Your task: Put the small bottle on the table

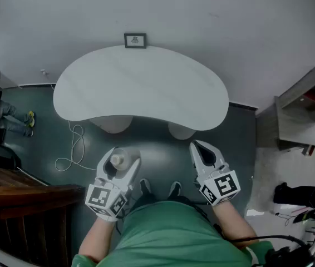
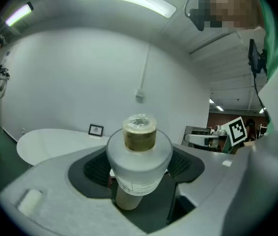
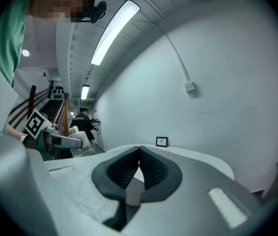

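white counter (image 1: 141, 85), white bottle (image 2: 139, 154) with tan top, black-and-white marker cubes (image 1: 104, 199), green shirt (image 1: 168, 235), dark teal floor (image 1: 163, 149)

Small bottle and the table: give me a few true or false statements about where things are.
1. The left gripper holds the small bottle. True.
2. A picture frame is at the table's far side, by the wall. True.
3. The small bottle stands on the table. False: it is in the left gripper, short of the table.
4. The right gripper's fingers are wide apart. False: they are together, holding nothing.
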{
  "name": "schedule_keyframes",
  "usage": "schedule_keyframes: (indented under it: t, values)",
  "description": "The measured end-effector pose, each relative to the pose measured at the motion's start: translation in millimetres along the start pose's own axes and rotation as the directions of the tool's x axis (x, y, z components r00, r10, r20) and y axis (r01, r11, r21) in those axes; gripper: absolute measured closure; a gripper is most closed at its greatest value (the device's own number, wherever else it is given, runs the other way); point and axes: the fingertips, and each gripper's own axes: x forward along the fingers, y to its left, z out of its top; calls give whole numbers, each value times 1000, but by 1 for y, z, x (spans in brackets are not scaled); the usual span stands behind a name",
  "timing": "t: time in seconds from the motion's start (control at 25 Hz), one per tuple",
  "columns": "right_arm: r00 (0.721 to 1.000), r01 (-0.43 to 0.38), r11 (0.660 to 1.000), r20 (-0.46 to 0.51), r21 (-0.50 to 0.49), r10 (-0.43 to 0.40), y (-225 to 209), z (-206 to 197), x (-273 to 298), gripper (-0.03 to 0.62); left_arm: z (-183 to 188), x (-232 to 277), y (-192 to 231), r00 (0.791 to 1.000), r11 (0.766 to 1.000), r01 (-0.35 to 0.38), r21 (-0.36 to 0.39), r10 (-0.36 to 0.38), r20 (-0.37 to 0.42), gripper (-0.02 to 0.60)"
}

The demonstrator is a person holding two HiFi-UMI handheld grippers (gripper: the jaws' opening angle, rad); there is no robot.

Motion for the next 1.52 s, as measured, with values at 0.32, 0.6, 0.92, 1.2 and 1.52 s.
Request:
schedule_keyframes:
  t: [0.32, 0.6, 0.92, 1.2, 1.52]
  values:
    - [998, 55, 998, 21, 0, -55, 16, 3, -1, 592, -4, -16, 16, 1000, 1000, 24, 6, -24, -6, 238]
    - [982, 182, 983, 52, 38, -184, 19, 9, 1, 592, -4, -9, 47, 995, 995, 98, -3, -98, -16, 238]
    - [951, 306, 951, 40, 43, -308, 23, 5, 15, 592, -1, 15, 87, 981, 981, 194, 1, -194, -26, 238]
    - [934, 358, 933, 10, 37, -358, 10, 2, 19, 592, 1, 44, 101, 974, 974, 225, -3, -225, -34, 238]
    - [947, 320, 946, 21, 52, -322, -36, 5, 56, 592, 7, 87, 100, 980, 981, 194, 25, -192, -55, 238]
